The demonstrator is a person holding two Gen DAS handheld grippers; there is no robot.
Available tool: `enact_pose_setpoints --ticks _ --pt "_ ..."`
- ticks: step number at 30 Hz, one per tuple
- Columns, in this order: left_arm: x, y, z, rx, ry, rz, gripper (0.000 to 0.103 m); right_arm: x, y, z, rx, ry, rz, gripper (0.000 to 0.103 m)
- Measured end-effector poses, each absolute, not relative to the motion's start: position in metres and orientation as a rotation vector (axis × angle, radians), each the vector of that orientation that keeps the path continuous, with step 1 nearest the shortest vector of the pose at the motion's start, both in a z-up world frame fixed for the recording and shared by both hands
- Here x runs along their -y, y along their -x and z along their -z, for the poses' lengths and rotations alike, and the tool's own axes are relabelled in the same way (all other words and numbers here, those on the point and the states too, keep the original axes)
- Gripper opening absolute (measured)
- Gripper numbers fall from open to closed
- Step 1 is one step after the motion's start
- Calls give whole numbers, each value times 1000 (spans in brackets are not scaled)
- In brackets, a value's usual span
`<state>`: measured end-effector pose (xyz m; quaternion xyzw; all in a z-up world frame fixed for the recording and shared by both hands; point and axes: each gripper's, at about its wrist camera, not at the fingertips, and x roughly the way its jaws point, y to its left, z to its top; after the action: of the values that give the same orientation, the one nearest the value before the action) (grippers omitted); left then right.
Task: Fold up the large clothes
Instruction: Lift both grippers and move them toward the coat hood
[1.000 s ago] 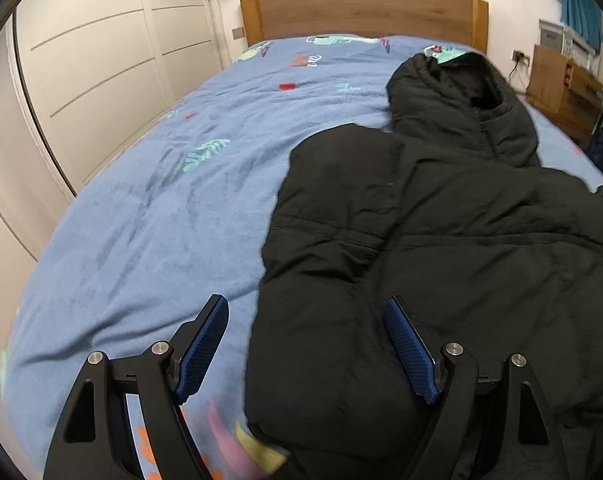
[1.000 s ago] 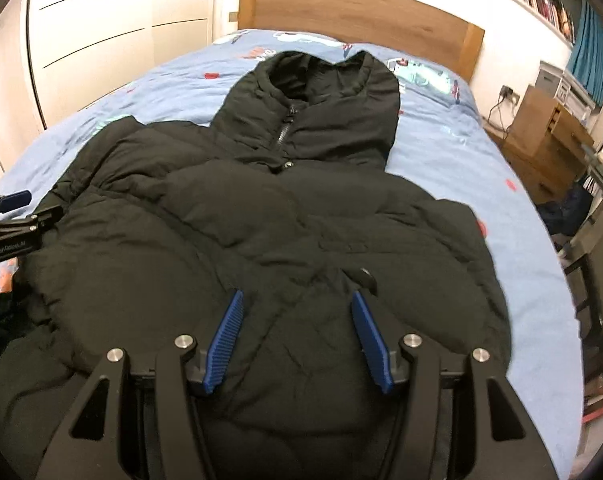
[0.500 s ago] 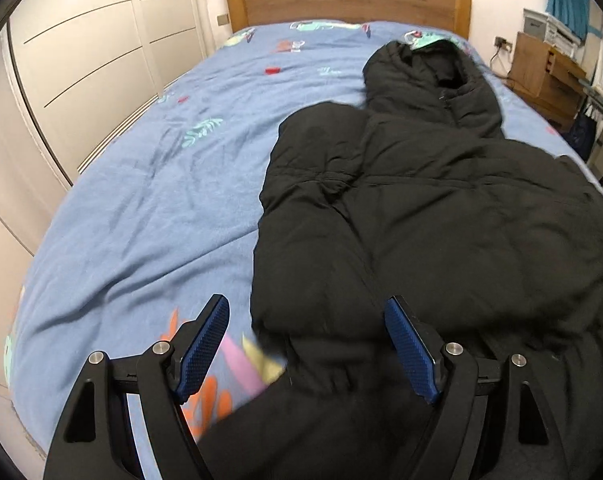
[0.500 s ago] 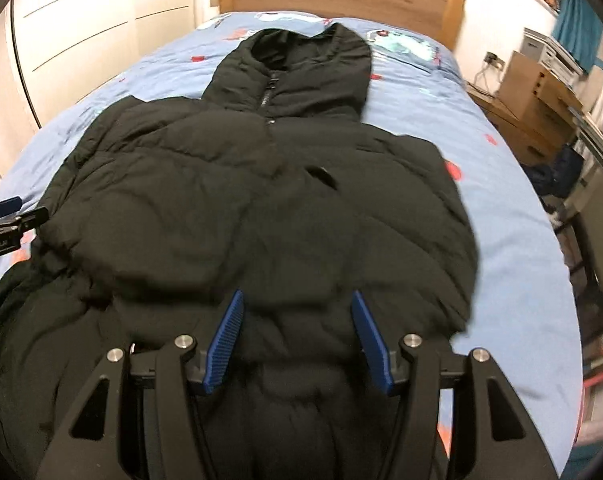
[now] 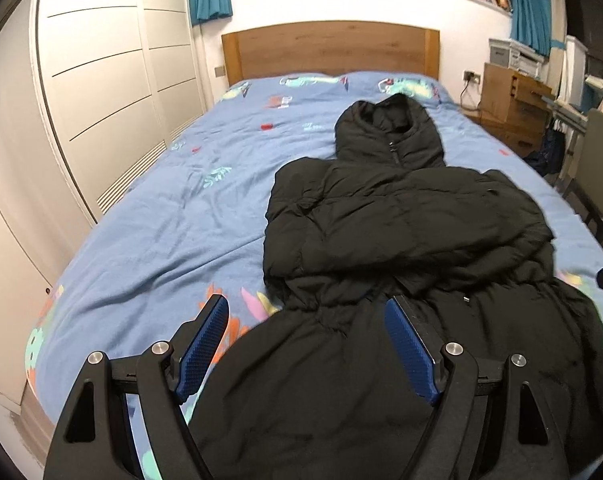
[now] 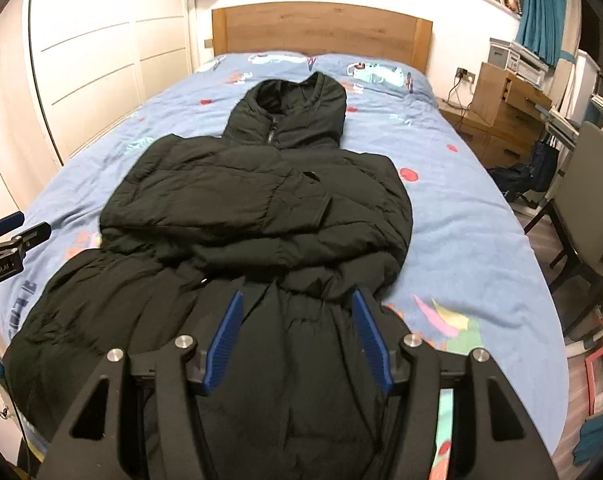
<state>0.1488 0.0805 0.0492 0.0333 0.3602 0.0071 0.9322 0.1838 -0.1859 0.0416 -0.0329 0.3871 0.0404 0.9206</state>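
Blue patterned bed [image 5: 149, 240] against a wooden headboard [image 5: 329, 50], with a black hooded coat [image 6: 261, 216] laid lengthwise down it, hood toward the headboard, both sleeves crossed over the chest, skirt reaching the near edge. Looks puffy, soft and bulky, probably light but springy and a bit slick, so best pinched deep at the hem corners or at the gathered waist, not on a smooth panel. Left gripper [image 5: 307, 346] wide open and empty over the skirt, right gripper [image 6: 297, 344] half open and empty too; hem cut off below both views.
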Motion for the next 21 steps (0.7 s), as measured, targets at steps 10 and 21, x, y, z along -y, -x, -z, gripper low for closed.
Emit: enact_pose_setpoints --ticks 10,21 --pt "-71 -88 -72 -677 -60 18 90 180 -115 -71 -726 69 -74 55" --pt "-55 -68 -79 -662 -63 58 100 191 -89 -80 -686 53 -68 55"
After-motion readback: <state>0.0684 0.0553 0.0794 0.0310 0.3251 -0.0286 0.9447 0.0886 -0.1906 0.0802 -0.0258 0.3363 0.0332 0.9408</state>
